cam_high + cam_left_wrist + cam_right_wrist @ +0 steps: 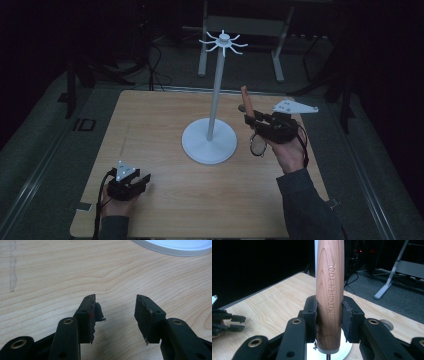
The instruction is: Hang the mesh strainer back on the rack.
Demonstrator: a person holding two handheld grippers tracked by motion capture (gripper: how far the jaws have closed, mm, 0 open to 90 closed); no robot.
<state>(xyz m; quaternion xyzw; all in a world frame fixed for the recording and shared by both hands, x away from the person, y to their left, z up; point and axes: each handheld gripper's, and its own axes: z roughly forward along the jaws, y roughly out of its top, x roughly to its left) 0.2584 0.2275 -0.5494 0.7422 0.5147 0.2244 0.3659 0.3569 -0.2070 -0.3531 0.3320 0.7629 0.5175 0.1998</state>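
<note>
High view: white hook stand [210,135] mid-desk [150,120]; right gripper [260,122] just right of its pole, holding a wooden-handled kitchen tool [245,97] upright.

Left gripper view: left gripper [116,312] released, idle over bare wood.

Right gripper view: jaws clenched on the handle [330,290]. Likely hanging step; keep it vertical, lift toward the hooks [223,42].

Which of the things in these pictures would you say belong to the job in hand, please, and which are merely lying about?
Likely in the job:
- wooden kitchen tool handle, clamped in the right gripper
- white hanging stand with hook arms on top
- left gripper, jaws open, low over the table

Just about:
- grey metal frame on the floor behind
- floor cables
</note>
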